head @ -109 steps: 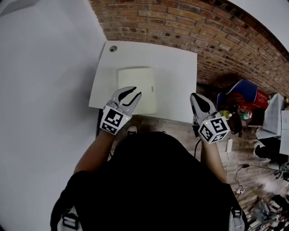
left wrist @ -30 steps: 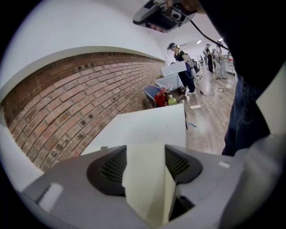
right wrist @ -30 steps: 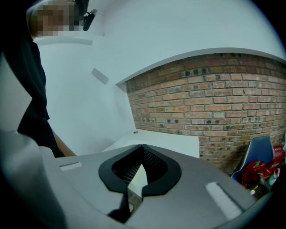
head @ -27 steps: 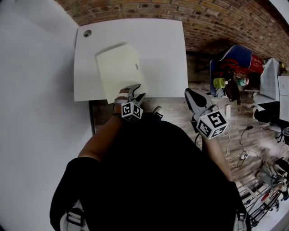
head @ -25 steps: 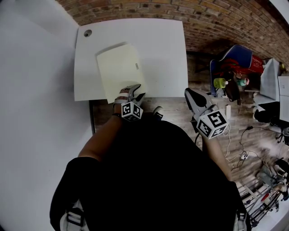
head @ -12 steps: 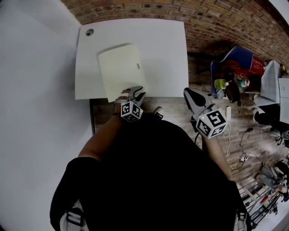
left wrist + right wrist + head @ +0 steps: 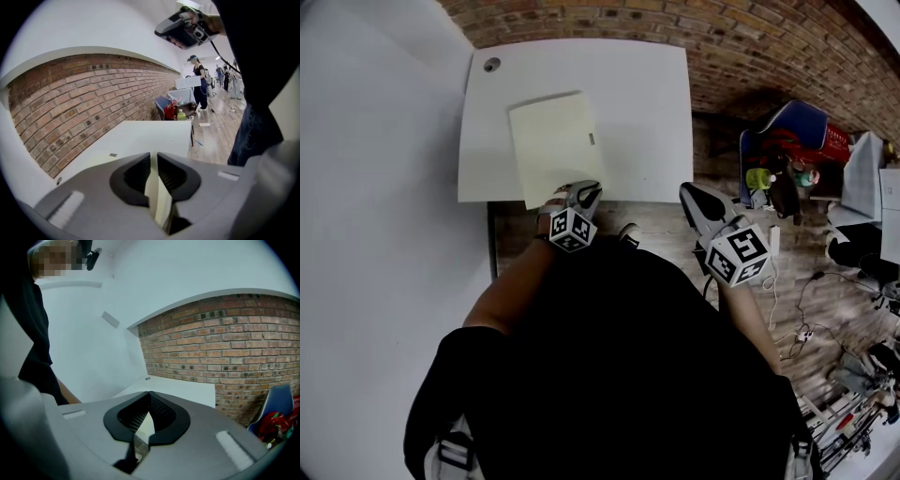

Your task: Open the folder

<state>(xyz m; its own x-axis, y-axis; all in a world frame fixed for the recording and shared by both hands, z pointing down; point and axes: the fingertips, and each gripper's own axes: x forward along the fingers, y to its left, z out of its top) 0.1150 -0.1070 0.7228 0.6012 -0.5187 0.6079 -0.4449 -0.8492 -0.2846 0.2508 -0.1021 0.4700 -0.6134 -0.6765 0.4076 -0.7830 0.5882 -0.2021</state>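
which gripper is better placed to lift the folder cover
Left. The left gripper is at the folder's near edge, its jaws just closing with that edge between them; the right gripper is shut, short of the table.

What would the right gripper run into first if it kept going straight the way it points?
Most likely the white table. The right gripper, jaws together, aims slightly downward over the table's near edge, with bare tabletop right ahead. The brick wall stands beyond that. Depth is hard to judge, so it might skim the top.
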